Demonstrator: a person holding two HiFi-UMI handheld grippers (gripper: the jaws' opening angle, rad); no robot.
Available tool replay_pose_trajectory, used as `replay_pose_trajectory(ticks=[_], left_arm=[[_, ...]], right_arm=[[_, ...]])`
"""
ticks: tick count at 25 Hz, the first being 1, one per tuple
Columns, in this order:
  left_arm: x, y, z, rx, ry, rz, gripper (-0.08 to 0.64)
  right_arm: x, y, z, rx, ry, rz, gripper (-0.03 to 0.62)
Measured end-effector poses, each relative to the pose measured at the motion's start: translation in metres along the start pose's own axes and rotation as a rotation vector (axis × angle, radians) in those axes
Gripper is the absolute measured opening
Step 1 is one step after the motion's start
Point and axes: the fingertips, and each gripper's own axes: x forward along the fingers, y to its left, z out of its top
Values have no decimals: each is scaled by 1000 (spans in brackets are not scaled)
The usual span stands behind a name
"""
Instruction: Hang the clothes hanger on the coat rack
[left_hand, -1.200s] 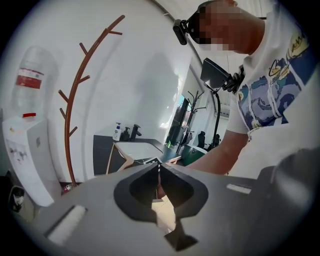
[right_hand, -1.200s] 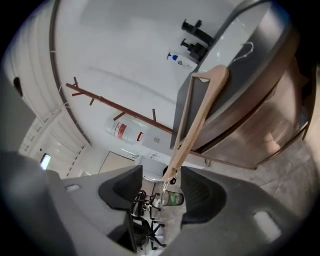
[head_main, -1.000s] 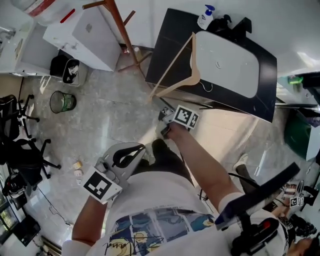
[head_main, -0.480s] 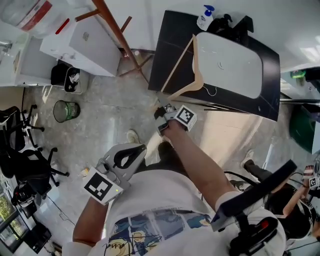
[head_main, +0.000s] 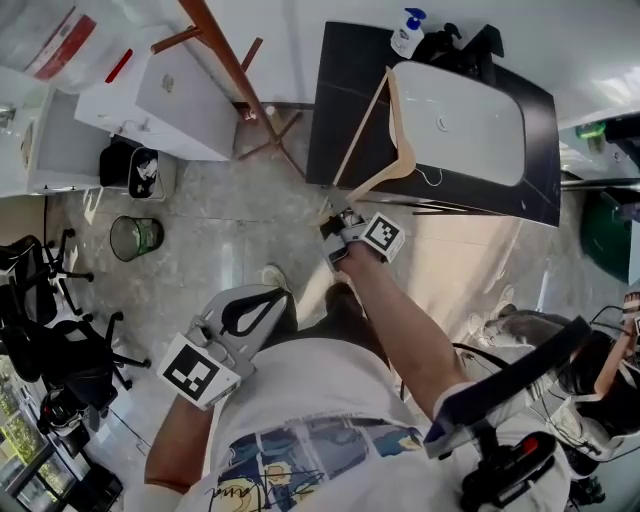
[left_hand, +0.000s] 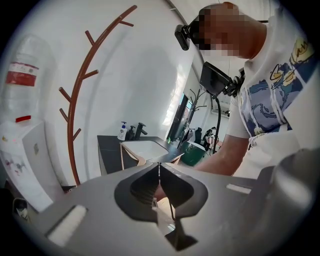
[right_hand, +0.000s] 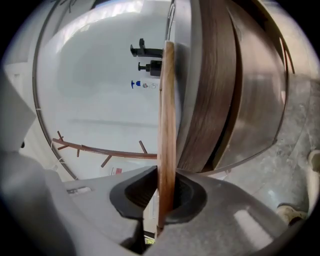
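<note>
Right arm out to 12 o'clock, right gripper closing its jaws on hanger at counter edge; left gripper pinched empty; rack at 11, floor between.

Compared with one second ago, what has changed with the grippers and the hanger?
The right gripper has moved up to the near end of the hanger. Its jaws, wide open before, are closing on the wooden bar that now stands between them. The hanger itself looks unmoved on the counter. The left gripper stays shut and empty, low by the person's waist.
</note>
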Motion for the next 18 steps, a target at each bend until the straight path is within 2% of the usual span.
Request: replay_pose_trajectory(ticks=[7,9,13,18], left_arm=[[3,2,6,38,-12,-66,3],[5,1,11,43,-24,-83,3],[10,-1,19,54,-45,-108,3],[14,-1,32,72,-85,-123,3]], right_arm=[[-29,4,18,-94,6,-65,31],[-40,10,24,-148,30,-76,31],[-62,32,29,-293,139,-87,31],[-92,70,31,-490,331,-98,31]])
